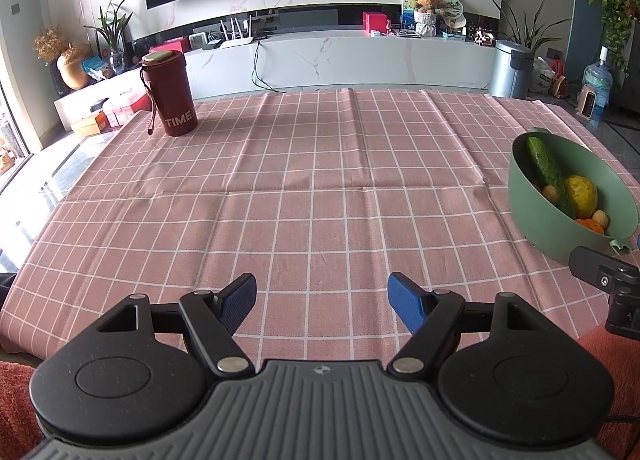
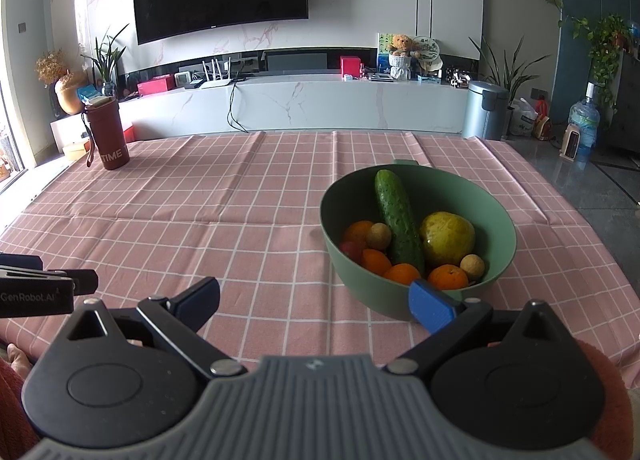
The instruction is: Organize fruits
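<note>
Blue-padded left hand-held gripper (image 1: pixel 321 302) and right hand-held gripper (image 2: pixel 316 298) hover open, angled down

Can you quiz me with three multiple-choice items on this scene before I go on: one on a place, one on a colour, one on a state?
1. Where does the cucumber lie?
A. In the green bowl
B. On the tablecloth beside the cup
C. Between the left jaws

2. What colour is the cup marked TIME?
A. Blue
B. Dark red
C. Green

3. How do the jaws of the left gripper stand?
A. Shut on an orange
B. Shut on nothing
C. Open, with nothing between them

Answers:
1 A: the cucumber leans among the oranges and the yellow fruit inside the bowl.
2 B: the cup at the far left of the pink checked tablecloth is dark red.
3 C: the left wrist view shows both pads wide apart over bare cloth.
</note>
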Tool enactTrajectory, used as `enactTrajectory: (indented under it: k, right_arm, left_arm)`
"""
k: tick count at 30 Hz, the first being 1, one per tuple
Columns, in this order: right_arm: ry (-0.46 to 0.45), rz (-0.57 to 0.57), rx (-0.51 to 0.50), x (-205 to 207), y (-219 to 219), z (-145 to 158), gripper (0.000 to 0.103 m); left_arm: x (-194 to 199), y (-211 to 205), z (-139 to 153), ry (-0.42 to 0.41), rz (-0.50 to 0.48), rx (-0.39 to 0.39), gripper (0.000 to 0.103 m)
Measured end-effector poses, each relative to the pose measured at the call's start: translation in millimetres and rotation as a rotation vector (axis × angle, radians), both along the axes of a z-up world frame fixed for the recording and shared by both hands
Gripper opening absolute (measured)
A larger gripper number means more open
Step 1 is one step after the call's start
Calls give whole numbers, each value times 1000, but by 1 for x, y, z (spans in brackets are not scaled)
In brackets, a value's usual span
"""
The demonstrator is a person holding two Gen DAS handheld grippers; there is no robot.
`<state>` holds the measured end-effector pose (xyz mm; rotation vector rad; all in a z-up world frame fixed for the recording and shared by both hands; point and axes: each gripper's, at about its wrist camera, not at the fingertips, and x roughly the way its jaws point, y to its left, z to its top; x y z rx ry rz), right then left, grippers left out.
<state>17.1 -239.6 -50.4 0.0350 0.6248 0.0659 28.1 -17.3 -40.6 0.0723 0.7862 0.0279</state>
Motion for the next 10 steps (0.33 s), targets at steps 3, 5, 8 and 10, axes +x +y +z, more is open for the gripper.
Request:
enactTrajectory:
  k: [3,5,8,10]
  right_arm:
    - [0,1,0,0,0,0,97]
    - [0,1,-1,0,0,0,97]
    - [0,1,0,0,0,0,97]
    - [0,1,-2,0,0,0,97]
  left_arm:
    - [0,0,0,-2,-2,1,88]
    - [0,0,0,-4,-3,0,88]
    - [0,-1,0,-6,-4,1,88]
    - [0,0,0,-3,-5,-3,88]
